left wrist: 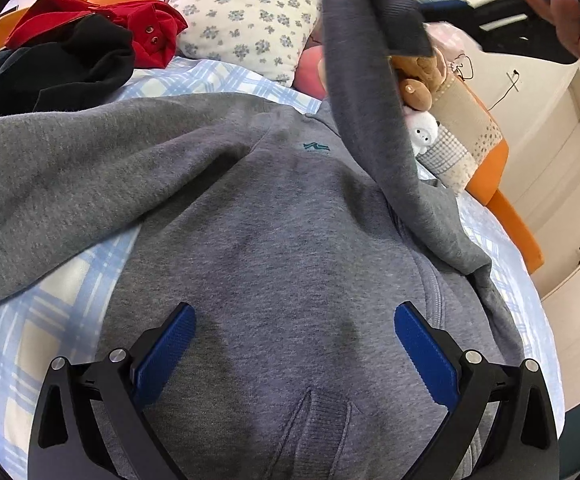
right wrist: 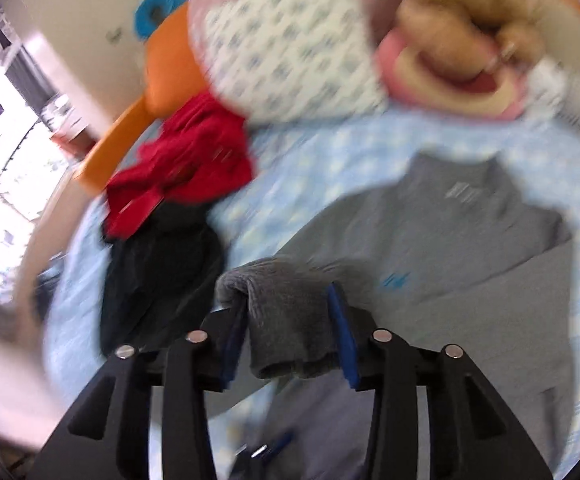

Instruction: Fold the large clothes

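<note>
Left wrist view: a grey sweatshirt (left wrist: 274, 216) lies spread on a blue-checked bedsheet (left wrist: 30, 320), the left gripper (left wrist: 294, 344) hovering wide open and empty above its near hem. The right gripper (right wrist: 290, 332) — jaws partly parted — has the sleeve cuff (right wrist: 282, 308) between its pads (whether they press it, unclear).

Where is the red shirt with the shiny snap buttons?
In the left wrist view, the crumpled red snap-button shirt lies at the far left of the bed, partly over a black garment, beside the white floral pillow.
</note>
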`<state>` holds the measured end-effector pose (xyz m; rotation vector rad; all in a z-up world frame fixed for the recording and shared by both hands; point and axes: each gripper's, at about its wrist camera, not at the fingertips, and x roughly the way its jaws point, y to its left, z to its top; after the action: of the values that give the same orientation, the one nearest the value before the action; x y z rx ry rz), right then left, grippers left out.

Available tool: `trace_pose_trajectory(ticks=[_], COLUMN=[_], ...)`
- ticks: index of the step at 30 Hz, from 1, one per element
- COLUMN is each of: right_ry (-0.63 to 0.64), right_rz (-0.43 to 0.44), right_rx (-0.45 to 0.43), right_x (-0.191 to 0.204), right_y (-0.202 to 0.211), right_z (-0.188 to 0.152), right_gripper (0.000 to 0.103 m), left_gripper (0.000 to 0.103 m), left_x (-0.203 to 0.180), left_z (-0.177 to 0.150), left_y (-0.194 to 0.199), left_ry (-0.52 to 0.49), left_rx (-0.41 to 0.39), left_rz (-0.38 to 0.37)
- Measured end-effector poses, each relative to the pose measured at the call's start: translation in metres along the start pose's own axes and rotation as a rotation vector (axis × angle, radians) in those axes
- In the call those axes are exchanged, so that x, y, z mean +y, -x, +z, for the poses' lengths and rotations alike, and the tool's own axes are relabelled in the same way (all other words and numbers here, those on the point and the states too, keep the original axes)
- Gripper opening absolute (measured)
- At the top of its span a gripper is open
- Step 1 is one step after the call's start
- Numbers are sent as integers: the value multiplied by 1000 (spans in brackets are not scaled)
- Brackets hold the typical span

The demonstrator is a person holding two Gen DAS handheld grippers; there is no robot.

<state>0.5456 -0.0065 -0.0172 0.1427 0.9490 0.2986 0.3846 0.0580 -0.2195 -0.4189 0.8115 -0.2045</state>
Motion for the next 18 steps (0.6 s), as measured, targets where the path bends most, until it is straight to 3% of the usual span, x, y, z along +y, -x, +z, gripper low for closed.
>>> trace_pose_trajectory(ticks=[2,4,5,8,10,13,16,18], right_ry=[-4,-32,-53,1,9,60,75,41], right_rz=[49,286,345,221,212,83,-8,-44], right_rx=[-52,-52,-37,-52,-60,-82,-60,-18], right_x=[-3,-10,-13,-7,-10,-26,-68,-110], right_y=[12,25,28,35,40,47,45,40], right_z=[3,5,6,15,18,14,-3,-17], right_gripper=[84,91,91,92,91,91,91,84], left_gripper=[101,101,101,101,101,101,101,101], left_x=[3,4,4,2,2,6,6,6], left_z=[0,0,0,0,-1,-1,0,6], left_y=[2,2,2,1,2,3,2,1], left_ry=[2,5,6,-3,-3,12,12,15], left_rx=[-1,-1,-2,0,-1,-3,8,38], left_rz=[-5,-10,-11,-3,-2,-15,-14,-16])
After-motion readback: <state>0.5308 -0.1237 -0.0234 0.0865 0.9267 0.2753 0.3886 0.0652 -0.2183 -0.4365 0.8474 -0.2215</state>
